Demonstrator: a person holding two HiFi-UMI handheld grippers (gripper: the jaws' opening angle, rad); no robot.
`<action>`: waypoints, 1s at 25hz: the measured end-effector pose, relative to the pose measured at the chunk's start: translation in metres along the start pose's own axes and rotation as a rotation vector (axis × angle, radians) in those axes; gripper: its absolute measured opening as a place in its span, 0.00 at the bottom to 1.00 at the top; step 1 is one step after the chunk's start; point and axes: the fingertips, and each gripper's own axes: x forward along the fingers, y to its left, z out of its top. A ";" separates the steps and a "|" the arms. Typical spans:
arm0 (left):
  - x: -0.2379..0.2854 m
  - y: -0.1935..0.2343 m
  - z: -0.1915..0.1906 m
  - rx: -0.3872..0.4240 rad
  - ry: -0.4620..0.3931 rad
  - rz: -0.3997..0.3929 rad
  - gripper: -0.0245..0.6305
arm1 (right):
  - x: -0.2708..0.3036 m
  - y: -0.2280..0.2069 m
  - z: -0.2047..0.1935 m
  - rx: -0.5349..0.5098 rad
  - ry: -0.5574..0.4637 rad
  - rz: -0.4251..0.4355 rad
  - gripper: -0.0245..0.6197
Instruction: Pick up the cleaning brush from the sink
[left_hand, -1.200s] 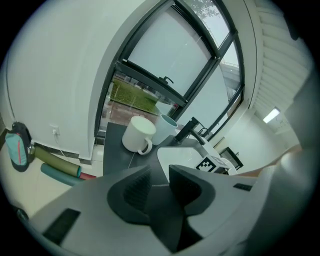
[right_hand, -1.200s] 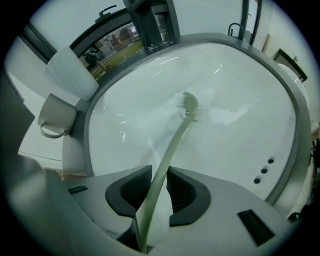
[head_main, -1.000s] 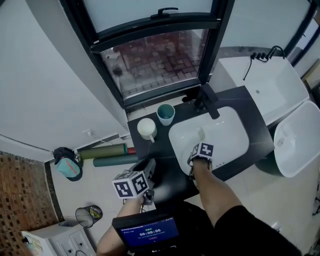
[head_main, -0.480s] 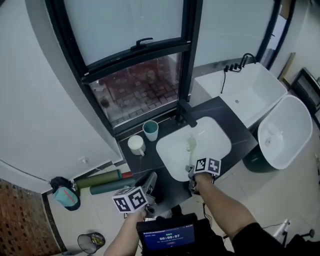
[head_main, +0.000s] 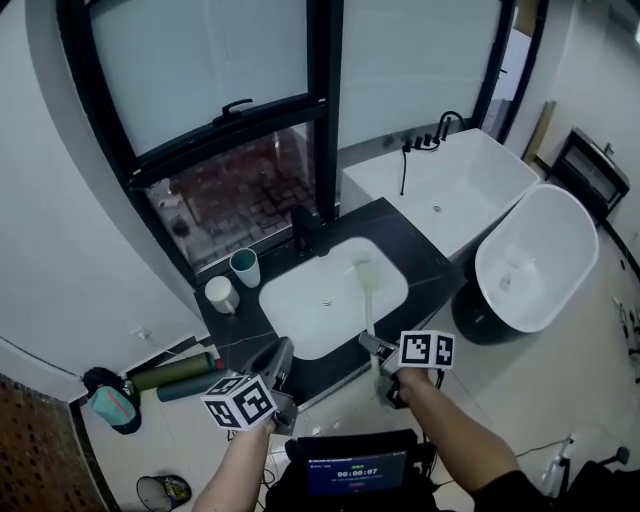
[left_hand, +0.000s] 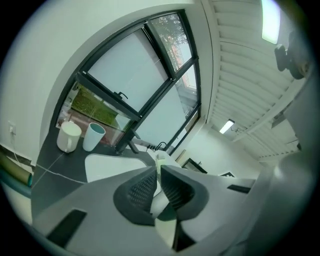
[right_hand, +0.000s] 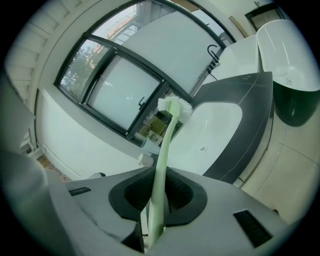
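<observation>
The cleaning brush (head_main: 366, 292) is pale green with a white bristle head (right_hand: 175, 106). It hangs in the air over the front of the white sink (head_main: 305, 312), clear of the basin. My right gripper (head_main: 373, 346) is shut on its handle (right_hand: 163, 155), and the bristle end points away from me toward the window. My left gripper (head_main: 282, 354) hovers left of it, above the counter's front edge. In the left gripper view its jaws (left_hand: 157, 172) are closing, almost together, with nothing between them.
A black faucet (head_main: 305, 232) stands behind the sink on the dark counter (head_main: 430, 262). A white mug (head_main: 218, 293) and a teal cup (head_main: 243, 265) sit at the counter's left. A bathtub (head_main: 455, 185) and a white oval bowl (head_main: 525, 255) lie to the right, and rolled mats (head_main: 170, 375) lie on the floor.
The right gripper has come up and back out of the sink with the brush in it. The left gripper has also risen and drawn back. My view has swung toward the window.
</observation>
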 end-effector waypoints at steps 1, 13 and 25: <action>0.007 -0.023 -0.008 -0.002 -0.018 0.001 0.05 | -0.026 -0.007 0.007 -0.014 -0.007 0.021 0.08; 0.064 -0.276 -0.099 0.043 -0.262 0.025 0.04 | -0.291 -0.085 0.096 -0.289 -0.050 0.171 0.08; 0.020 -0.313 -0.140 0.227 -0.269 0.014 0.04 | -0.358 -0.055 0.071 -0.547 -0.203 0.190 0.08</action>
